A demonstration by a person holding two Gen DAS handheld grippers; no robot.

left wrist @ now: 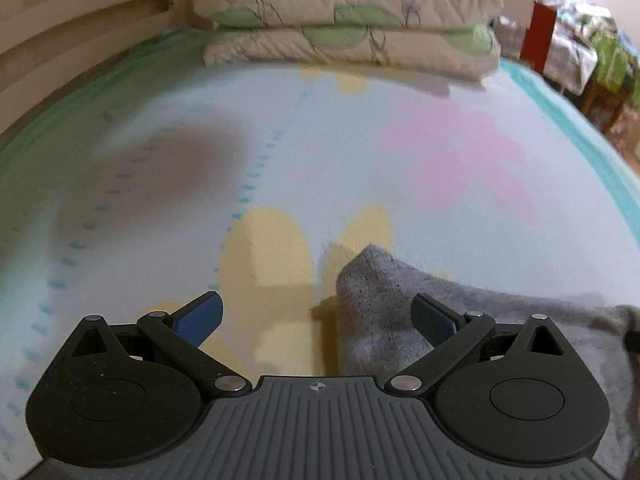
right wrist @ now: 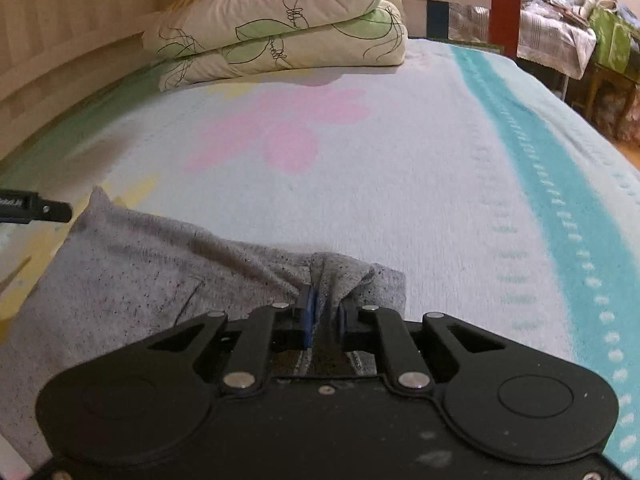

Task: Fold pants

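While the grey pants (right wrist: 132,280) lie spread on the bed cover (right wrist: 400,184), the right gripper (right wrist: 325,312) has its fingers clenched on a bunched fold at the far edge of the fabric. The left gripper (left wrist: 318,320) hangs with its fingers spread wide, gripping nothing; a corner of the pants (left wrist: 372,300) sits between them, nearer the right-hand finger. A folded quilt (right wrist: 280,28) is stacked at the far end of the bed. No containers are visible.
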